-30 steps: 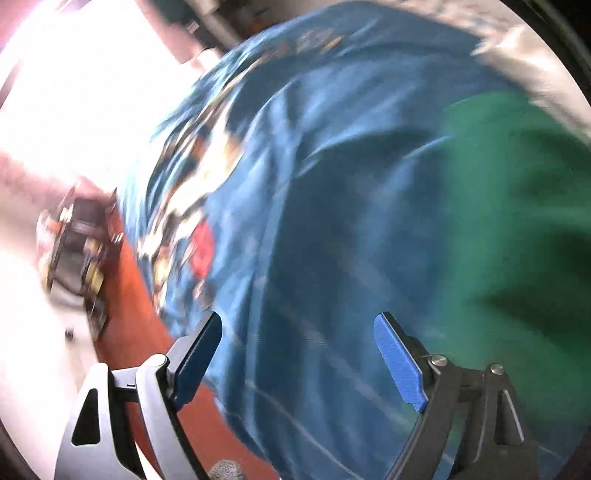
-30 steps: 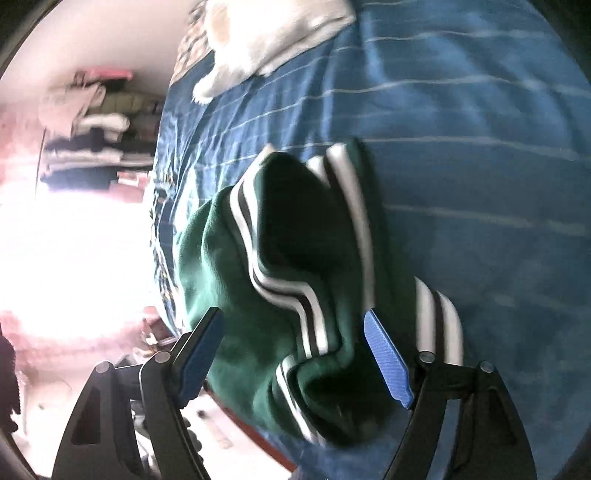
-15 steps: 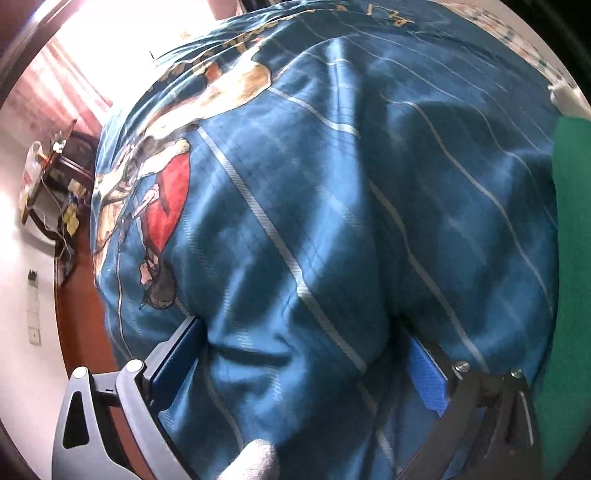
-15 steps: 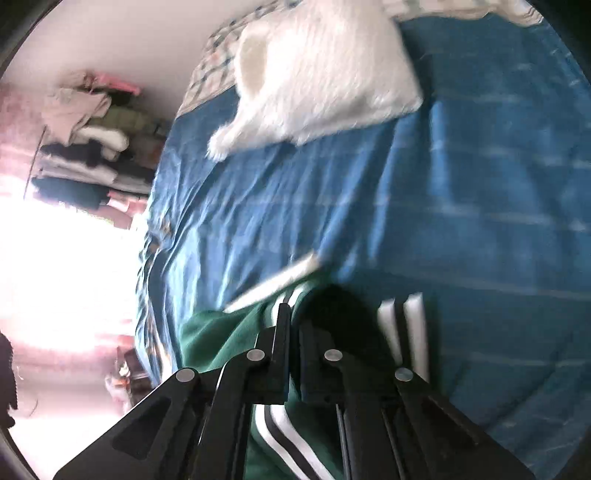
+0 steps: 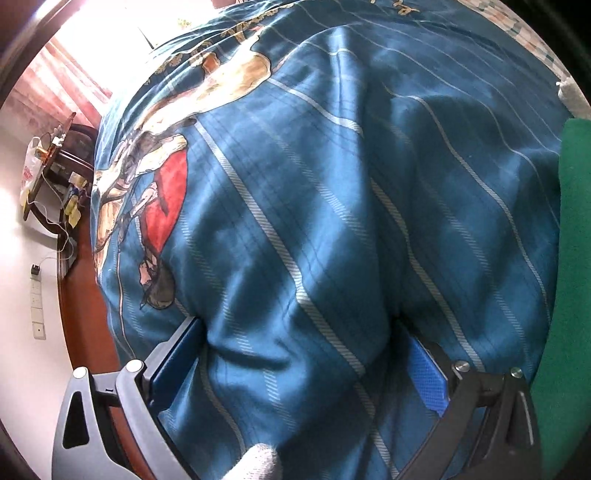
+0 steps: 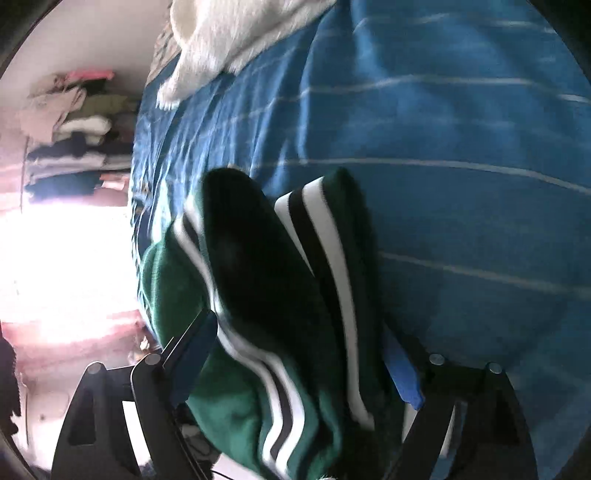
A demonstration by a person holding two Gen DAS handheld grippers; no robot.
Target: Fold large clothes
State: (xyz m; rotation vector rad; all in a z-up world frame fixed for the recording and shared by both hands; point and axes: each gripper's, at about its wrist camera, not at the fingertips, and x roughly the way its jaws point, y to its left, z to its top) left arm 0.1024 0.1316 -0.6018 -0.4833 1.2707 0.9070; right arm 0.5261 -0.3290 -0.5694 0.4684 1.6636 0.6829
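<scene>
A green garment with white and black stripes (image 6: 280, 325) lies bunched on the blue striped bedspread (image 6: 443, 166). My right gripper (image 6: 299, 365) is open, its jaws wide on either side of the bunched green cloth. In the left wrist view the green garment (image 5: 572, 258) shows only as a strip at the right edge. My left gripper (image 5: 303, 358) is open and pressed down into the blue bedspread (image 5: 332, 184), with a ridge of bedspread between its jaws and no green cloth in it.
A white fluffy garment (image 6: 236, 33) lies further up the bed. A rack of hanging clothes (image 6: 70, 140) stands at the left by a bright window. A dark wooden side table (image 5: 55, 173) and the reddish bed frame (image 5: 81, 295) lie left of the bed.
My right gripper was open a second ago, shut half a second ago, and has opened wide again around the green cloth. My left gripper has swung off the green garment and sunk into the bedspread.
</scene>
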